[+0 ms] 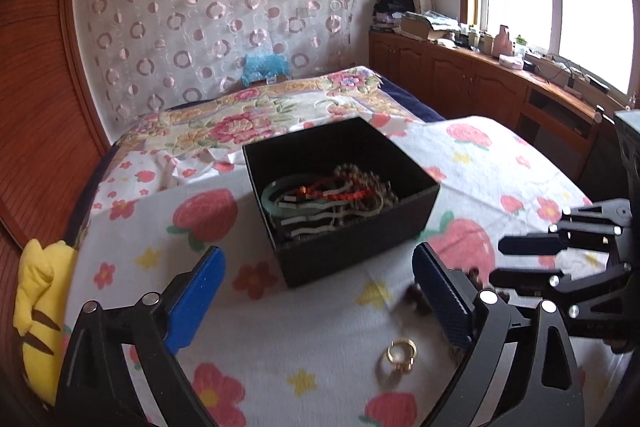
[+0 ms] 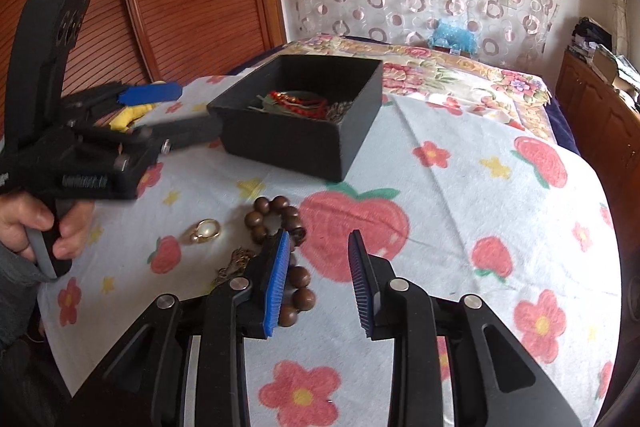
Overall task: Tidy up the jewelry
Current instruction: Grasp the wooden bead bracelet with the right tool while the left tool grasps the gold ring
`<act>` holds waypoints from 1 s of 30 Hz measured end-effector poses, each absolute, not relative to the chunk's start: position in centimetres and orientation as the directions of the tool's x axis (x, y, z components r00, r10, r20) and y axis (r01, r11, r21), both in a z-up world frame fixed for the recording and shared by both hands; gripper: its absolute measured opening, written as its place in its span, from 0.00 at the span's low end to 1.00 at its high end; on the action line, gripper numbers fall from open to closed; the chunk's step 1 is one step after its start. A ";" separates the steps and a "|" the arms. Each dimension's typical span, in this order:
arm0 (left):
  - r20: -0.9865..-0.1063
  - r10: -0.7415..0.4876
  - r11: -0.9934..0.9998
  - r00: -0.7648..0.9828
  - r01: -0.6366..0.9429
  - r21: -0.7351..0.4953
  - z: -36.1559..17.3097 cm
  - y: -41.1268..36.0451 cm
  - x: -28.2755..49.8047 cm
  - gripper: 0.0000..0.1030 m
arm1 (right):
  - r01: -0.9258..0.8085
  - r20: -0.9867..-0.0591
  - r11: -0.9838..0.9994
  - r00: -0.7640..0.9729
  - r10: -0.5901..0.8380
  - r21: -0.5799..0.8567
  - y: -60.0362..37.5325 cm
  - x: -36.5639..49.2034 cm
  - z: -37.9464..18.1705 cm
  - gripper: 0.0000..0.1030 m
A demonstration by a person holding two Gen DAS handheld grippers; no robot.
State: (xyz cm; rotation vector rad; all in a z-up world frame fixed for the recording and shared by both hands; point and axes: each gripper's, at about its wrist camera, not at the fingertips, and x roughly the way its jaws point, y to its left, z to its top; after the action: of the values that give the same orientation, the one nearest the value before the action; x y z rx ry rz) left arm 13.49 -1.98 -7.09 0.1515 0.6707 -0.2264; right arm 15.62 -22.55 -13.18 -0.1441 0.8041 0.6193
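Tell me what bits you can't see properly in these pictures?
- Brown wooden bead bracelet: right wrist view, the right gripper's blue finger covers part; left wrist view shows only blurred beads behind the left gripper's finger.
- Thin dark chain: right wrist view, mostly hidden by the same finger.
- Black open box: both views, jewelry is tangled; lower pieces are hidden.
- Gold ring: blurred, left wrist view.

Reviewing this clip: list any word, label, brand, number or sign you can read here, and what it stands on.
No text can be read in either view.
Left hand-held gripper: pale markings on its black body, too blurred to read.
Small tag at the blue object by the curtain: too small to read.
Boxes and bottles on the window-side cabinet: any print too small.
Black box: no lettering visible.
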 end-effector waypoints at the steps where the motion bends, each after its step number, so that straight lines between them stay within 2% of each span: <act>1: -0.636 -0.157 0.964 0.755 0.259 0.069 -7.4 -2.0 13.2 0.89 | -0.571 -0.711 0.813 0.526 0.466 0.111 -22.4 15.5 -13.2 0.32; 13: -0.705 -0.114 0.965 0.700 0.246 0.089 -10.2 -1.2 12.8 0.90 | -0.584 -0.732 0.799 0.482 0.481 0.140 -20.3 15.9 -13.7 0.32; 16: -0.722 -0.113 0.966 0.682 0.245 0.080 -10.5 -1.0 13.2 0.90 | -0.578 -0.746 0.803 0.468 0.474 0.147 -20.2 16.3 -14.1 0.39; 22: -0.739 -0.126 0.967 0.661 0.249 0.058 -10.8 -0.9 13.6 0.90 | -0.571 -0.760 0.801 0.436 0.482 0.180 -20.0 17.2 -14.9 0.40; 23: -0.743 -0.126 0.967 0.658 0.250 0.057 -10.8 -0.9 13.6 0.90 | -0.572 -0.760 0.801 0.436 0.481 0.179 -19.9 17.2 -14.9 0.36; 24: -0.745 -0.128 0.966 0.655 0.252 0.055 -10.9 -1.0 13.7 0.90 | -0.573 -0.759 0.799 0.437 0.484 0.180 -19.9 17.2 -14.8 0.24; 26: -0.750 -0.130 0.965 0.648 0.257 0.055 -11.0 -1.1 13.7 0.90 | -0.583 -0.749 0.791 0.438 0.497 0.184 -19.9 17.0 -14.6 0.17; 27: -0.752 -0.131 0.964 0.647 0.260 0.055 -11.0 -1.1 13.7 0.90 | -0.585 -0.741 0.794 0.456 0.492 0.167 -20.0 16.8 -14.3 0.15; 30: -0.749 -0.138 0.963 0.648 0.265 0.053 -10.9 -1.2 13.6 0.90 | -0.584 -0.706 0.797 0.500 0.502 0.154 -20.7 16.2 -13.0 0.14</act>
State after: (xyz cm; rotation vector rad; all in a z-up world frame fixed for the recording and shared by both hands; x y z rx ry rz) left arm 13.63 -1.20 -10.93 0.1632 0.8351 -0.2303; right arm 16.19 -20.73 -12.95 -0.1102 0.8155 0.6582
